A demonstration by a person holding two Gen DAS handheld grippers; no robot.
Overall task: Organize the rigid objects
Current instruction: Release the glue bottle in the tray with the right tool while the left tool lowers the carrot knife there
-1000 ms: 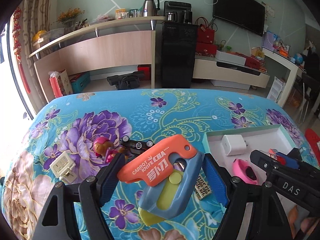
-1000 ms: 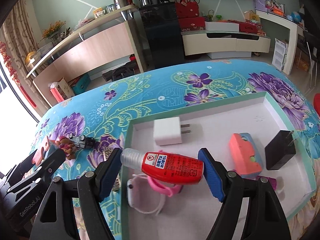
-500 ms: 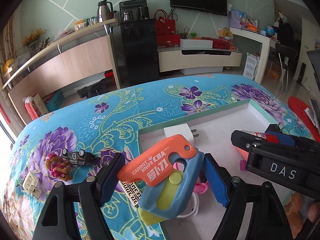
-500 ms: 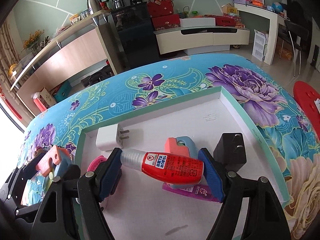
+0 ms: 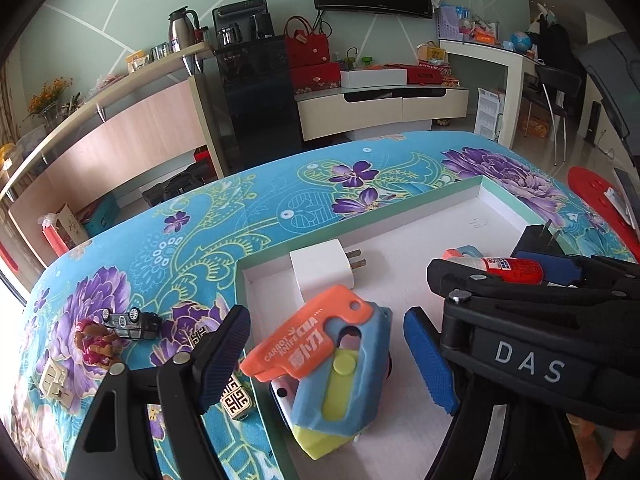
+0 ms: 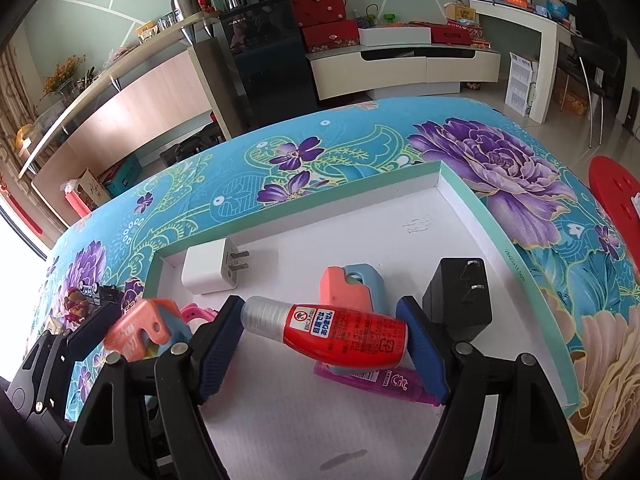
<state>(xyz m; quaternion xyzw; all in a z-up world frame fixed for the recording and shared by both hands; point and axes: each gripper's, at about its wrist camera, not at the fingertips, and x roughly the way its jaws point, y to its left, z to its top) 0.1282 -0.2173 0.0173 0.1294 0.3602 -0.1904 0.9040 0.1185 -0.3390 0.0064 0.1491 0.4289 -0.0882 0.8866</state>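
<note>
My left gripper has its jaws spread with gaps on both sides of an orange and blue toy carrot knife, which lies between them over the left end of the white tray. My right gripper is shut on a red glue bottle and holds it above the tray. In the tray lie a white charger, a second orange and blue toy knife, a black charger and a purple tube. The right gripper with the bottle shows in the left wrist view.
On the flowered cloth left of the tray lie a toy car, a small figure, a white socket adapter and a patterned block. A pink watch lies at the tray's left end.
Both grippers have moved right over the tray. The left jaws have opened and the toy knife now sits loose between them. The right gripper still holds the bottle.
</note>
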